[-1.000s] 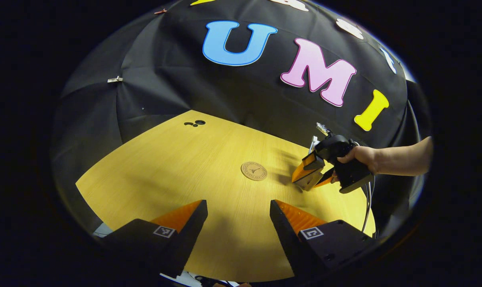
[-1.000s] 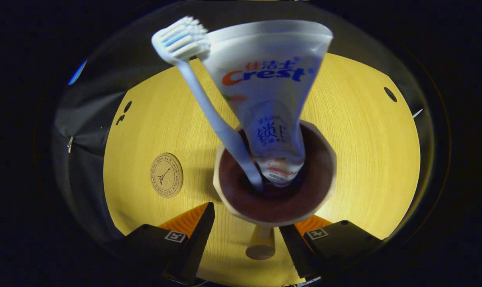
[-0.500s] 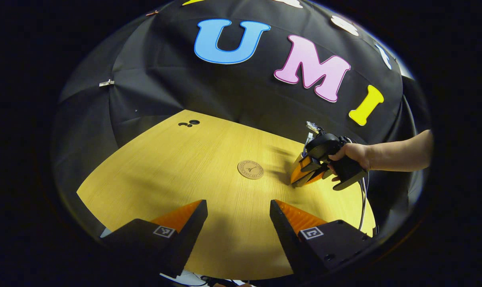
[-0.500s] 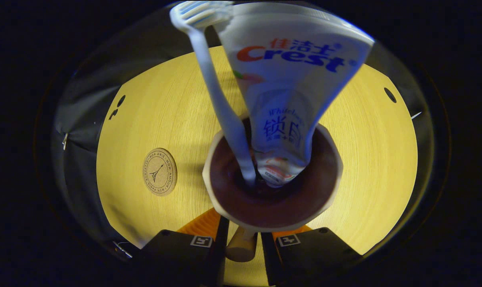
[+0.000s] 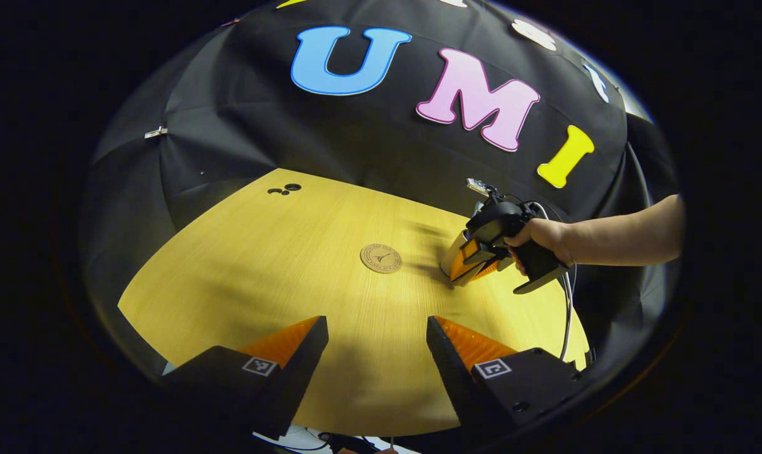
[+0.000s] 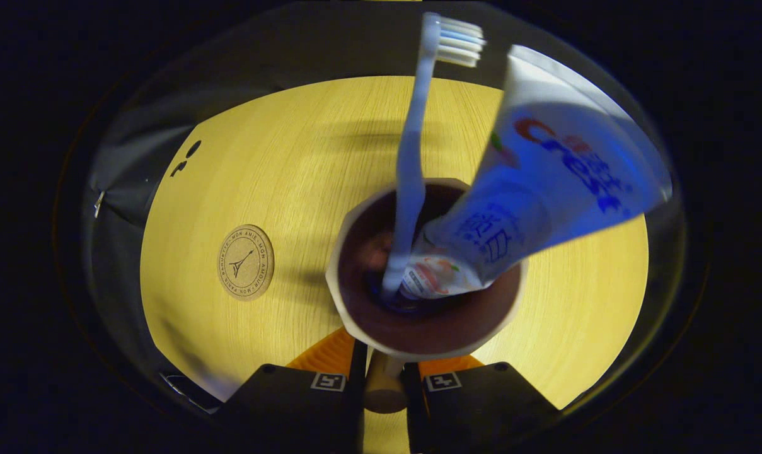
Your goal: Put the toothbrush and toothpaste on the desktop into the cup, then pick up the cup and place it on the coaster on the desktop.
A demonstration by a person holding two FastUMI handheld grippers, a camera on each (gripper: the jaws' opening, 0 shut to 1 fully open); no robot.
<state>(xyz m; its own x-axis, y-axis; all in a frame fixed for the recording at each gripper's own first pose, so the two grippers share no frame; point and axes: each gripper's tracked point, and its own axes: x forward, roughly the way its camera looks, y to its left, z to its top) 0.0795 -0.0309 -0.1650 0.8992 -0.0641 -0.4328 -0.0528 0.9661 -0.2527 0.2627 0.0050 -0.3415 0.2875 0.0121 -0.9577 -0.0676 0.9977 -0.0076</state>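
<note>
Since a second ago my right gripper (image 6: pixel 381 384) has closed its fingers from either side onto the handle (image 6: pixel 382 381) of the cup (image 6: pixel 426 328), and the toothpaste (image 6: pixel 544 189) has tipped over to lean right while the toothbrush (image 6: pixel 412 157) now stands nearly straight up in the cup. So I am clenched on the handle, with both items already inside.

What matters next is the coaster (image 6: pixel 245 262): in the right gripper view it lies on the table (image 6: pixel 280 157) to the left of the cup, apart from it, with bare wood between. I judge the carry to be a short sideways move to the left, keeping the cup upright so the leaning tube does not tip out.

My left gripper (image 5: pixel 377 353) hangs open and empty over the near edge of the table. From there I see the coaster (image 5: pixel 381 258) just beside the right gripper (image 5: pixel 466 268), which is clearly the nearer one.
</note>
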